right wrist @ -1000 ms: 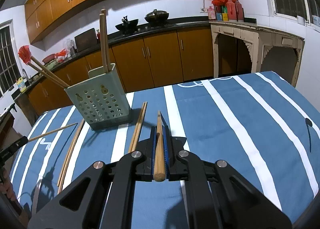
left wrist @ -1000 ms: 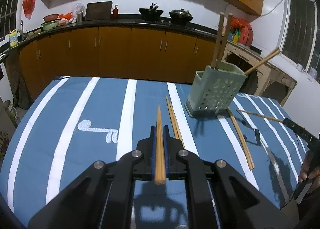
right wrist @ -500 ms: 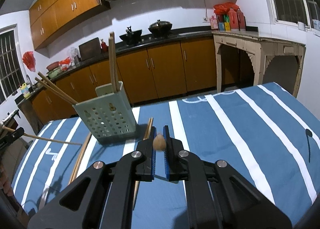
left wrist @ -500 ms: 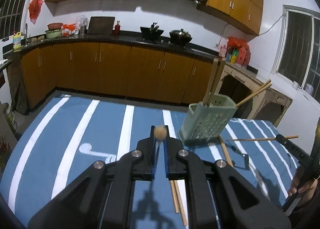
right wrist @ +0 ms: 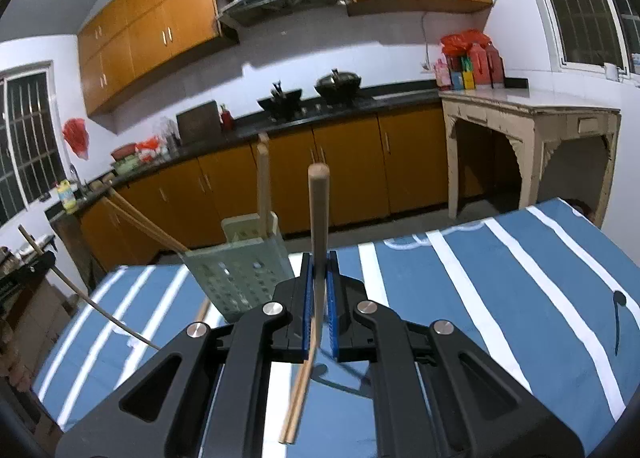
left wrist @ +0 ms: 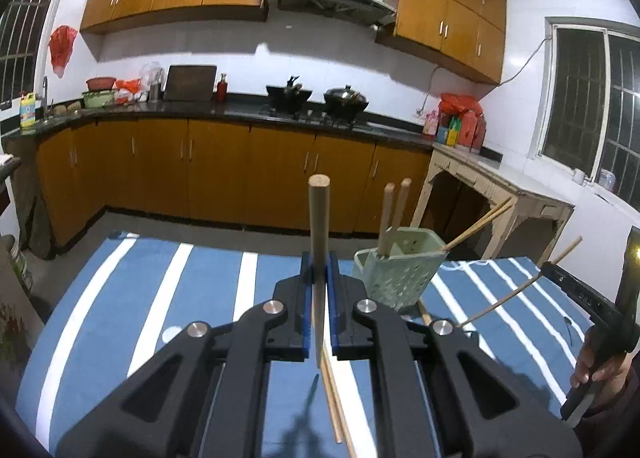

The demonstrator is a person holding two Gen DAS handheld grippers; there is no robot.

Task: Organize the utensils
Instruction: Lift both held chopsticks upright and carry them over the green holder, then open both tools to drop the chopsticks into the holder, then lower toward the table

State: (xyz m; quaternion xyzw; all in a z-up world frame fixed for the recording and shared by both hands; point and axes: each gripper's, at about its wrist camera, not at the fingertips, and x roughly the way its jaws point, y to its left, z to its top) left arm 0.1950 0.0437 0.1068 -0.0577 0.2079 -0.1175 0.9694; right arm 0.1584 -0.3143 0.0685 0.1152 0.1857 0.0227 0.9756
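My left gripper (left wrist: 319, 274) is shut on a wooden chopstick (left wrist: 319, 226) that stands upright, thick end up. My right gripper (right wrist: 319, 274) is shut on another wooden chopstick (right wrist: 319, 218), also upright. The pale green perforated utensil holder (left wrist: 396, 274) stands on the blue striped tablecloth ahead and right of the left gripper, with several chopsticks (left wrist: 394, 214) in it. In the right wrist view the holder (right wrist: 240, 278) is ahead and left. A pair of chopsticks (left wrist: 334, 402) lies on the cloth below the left gripper; it also shows in the right wrist view (right wrist: 298, 402).
The other gripper (left wrist: 592, 318) and the hand holding it show at the right edge of the left wrist view, its chopstick (left wrist: 520, 286) slanting. One more chopstick (right wrist: 203, 310) lies beside the holder. Kitchen cabinets (left wrist: 224, 170) and a pale side table (right wrist: 532, 146) stand beyond the table.
Both grippers have risen and tilted up. The chopsticks they hold have swung from pointing forward along the table to standing upright. The holder now looks lower and farther.
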